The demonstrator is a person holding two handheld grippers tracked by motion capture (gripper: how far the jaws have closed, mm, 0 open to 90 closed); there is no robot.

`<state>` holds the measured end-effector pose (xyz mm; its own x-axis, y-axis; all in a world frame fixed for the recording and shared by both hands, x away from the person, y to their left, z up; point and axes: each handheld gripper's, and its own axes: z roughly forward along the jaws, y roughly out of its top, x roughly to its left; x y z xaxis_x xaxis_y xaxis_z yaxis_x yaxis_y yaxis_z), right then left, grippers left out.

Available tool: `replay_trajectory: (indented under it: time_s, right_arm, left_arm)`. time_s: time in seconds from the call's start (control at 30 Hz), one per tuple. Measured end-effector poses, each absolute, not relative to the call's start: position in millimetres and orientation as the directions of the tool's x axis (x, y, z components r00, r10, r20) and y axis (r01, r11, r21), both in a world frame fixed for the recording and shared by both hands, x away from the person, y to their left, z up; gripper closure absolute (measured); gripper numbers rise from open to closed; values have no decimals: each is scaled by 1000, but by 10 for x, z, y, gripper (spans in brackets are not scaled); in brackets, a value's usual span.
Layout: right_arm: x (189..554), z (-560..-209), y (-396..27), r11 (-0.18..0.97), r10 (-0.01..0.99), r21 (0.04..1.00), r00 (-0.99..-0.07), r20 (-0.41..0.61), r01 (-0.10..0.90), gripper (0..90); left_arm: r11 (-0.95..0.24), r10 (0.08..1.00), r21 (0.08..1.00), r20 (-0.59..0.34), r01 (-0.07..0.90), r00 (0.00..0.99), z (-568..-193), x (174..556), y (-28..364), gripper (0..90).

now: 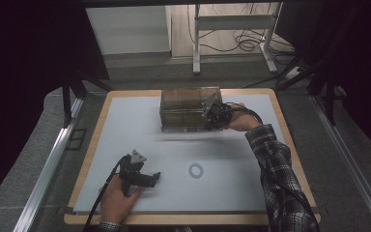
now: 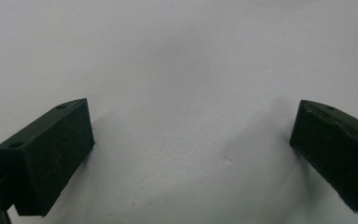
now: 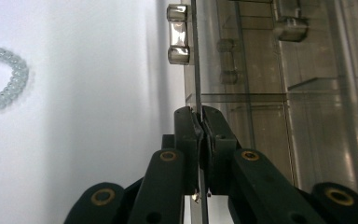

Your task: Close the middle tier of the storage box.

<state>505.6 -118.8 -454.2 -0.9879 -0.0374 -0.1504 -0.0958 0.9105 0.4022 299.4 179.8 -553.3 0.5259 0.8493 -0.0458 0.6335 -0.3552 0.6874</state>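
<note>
Right gripper [image 3: 200, 116] clamped on the thin front door panel [image 3: 196, 56] of a clear acrylic box [image 1: 191, 108], jaws together on its edge, metal hinge [image 3: 178, 33] just ahead. Best swung slowly about that hinge, grip kept square. Left gripper [image 1: 149, 178] resting apart on matte white table [image 1: 125, 125]. Beaded translucent bracelet [image 1: 196, 169] lying between both grippers.

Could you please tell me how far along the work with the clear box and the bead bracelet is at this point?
Early stage. Done: the right gripper is shut on the thin edge of the clear box's front panel, beside its metal hinge. In hand: that panel, whether it has swung yet is unclear. Left: the bead bracelet lies untouched on the white mat, and the left gripper rests open on the mat, holding nothing.
</note>
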Motion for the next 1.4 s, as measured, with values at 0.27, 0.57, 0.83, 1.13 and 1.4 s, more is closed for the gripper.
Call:
replay_trajectory:
  time_s: [0.27,0.57,0.83,1.13,1.4]
  right_arm:
    - [4992,-4539,-1184,909,-47,404,-987,-151,-105,847]
    - [4920,-4531,-1191,910,-63,396,-986,-158,-121,846]
    - [4853,-4527,-1194,911,-78,388,-983,-165,-137,844]
    - [4782,-4553,-1207,911,-84,386,-982,-172,-146,847]
    - [4714,-4567,-1208,913,-93,378,-979,-181,-157,848]
  left_arm:
    - [-355,849,687,-46,634,526,-5533,2994,1798,0]
    - [-357,849,686,-45,634,526,-5531,2994,1799,0]
    - [-356,849,686,-45,634,526,-5532,2994,1798,0]
    - [-354,850,687,-47,634,525,-5532,2993,1796,0]
    - [-355,849,687,-46,634,526,-5532,2994,1797,0]
